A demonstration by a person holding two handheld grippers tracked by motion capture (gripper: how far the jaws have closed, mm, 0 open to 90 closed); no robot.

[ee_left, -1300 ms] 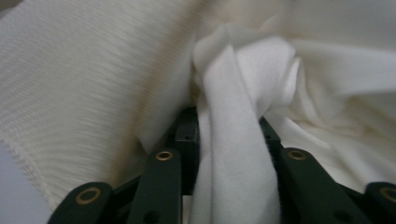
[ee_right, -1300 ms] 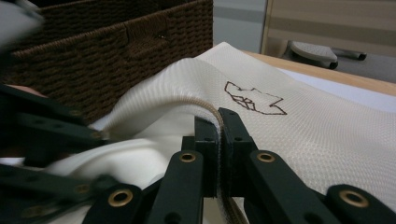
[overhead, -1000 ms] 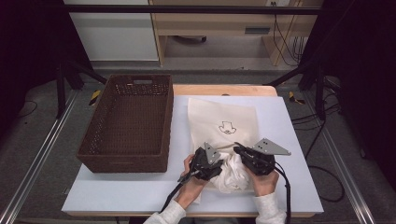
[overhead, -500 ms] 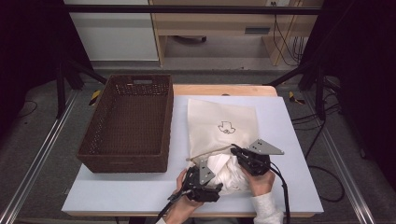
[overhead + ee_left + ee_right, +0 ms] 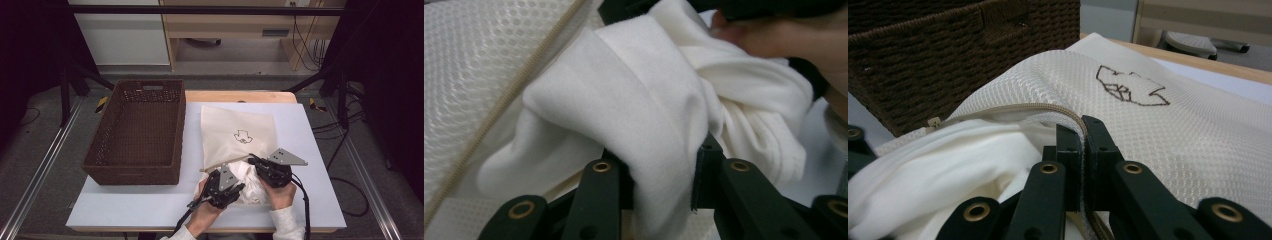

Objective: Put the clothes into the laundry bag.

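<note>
- At the near edge of the white bench [image 5: 150, 210], a person works a white garment [image 5: 252, 182] at the open mouth of a cream mesh laundry bag [image 5: 240, 130] (a small dark emblem marks its face).
- The left gripper [image 5: 231, 189] has just been closing its fingers [image 5: 611, 185] and now pinches a thick fold of the garment between them.
- The right gripper [image 5: 256, 164] has its fingers [image 5: 1068, 150] clamped on the bag's zipper edge [image 5: 1048, 111], lifting the opening.
- The garment lies bunched between the two grippers, partly under the raised zipper edge, partly spilling onto the bench.
- A brown wicker basket [image 5: 137, 132] sits just left of the bag.
</note>
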